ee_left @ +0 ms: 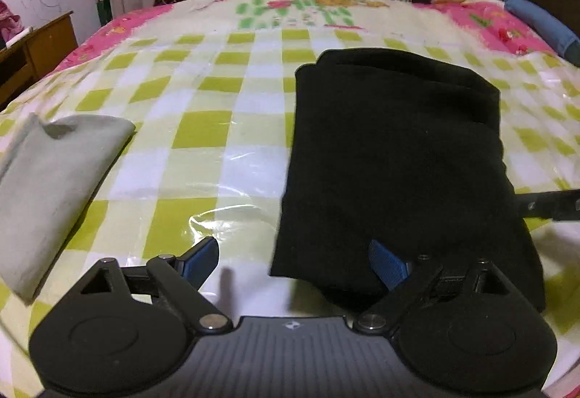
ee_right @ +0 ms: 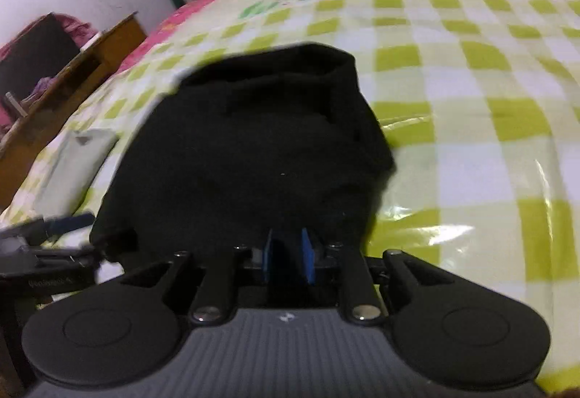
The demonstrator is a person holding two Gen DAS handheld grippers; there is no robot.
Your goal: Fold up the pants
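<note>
Black pants (ee_left: 395, 158) lie folded into a compact stack on the green-checked sheet (ee_left: 203, 129). My left gripper (ee_left: 293, 262) is open at their near left corner, with its right finger over the fabric edge and its left finger over the sheet. In the right wrist view my right gripper (ee_right: 288, 255) is nearly closed on the near edge of the pants (ee_right: 253, 144), and the blue pads (ee_right: 308, 256) pinch black fabric. The left gripper (ee_right: 43, 245) shows at that view's left edge. The right gripper's arm (ee_left: 551, 206) shows at the right of the left wrist view.
A folded grey garment (ee_left: 54, 180) lies on the bed to the left of the pants; it also shows in the right wrist view (ee_right: 76, 166). A wooden desk (ee_left: 32, 53) stands beyond the bed's left side. Blue pillows (ee_left: 543, 28) lie at the far right.
</note>
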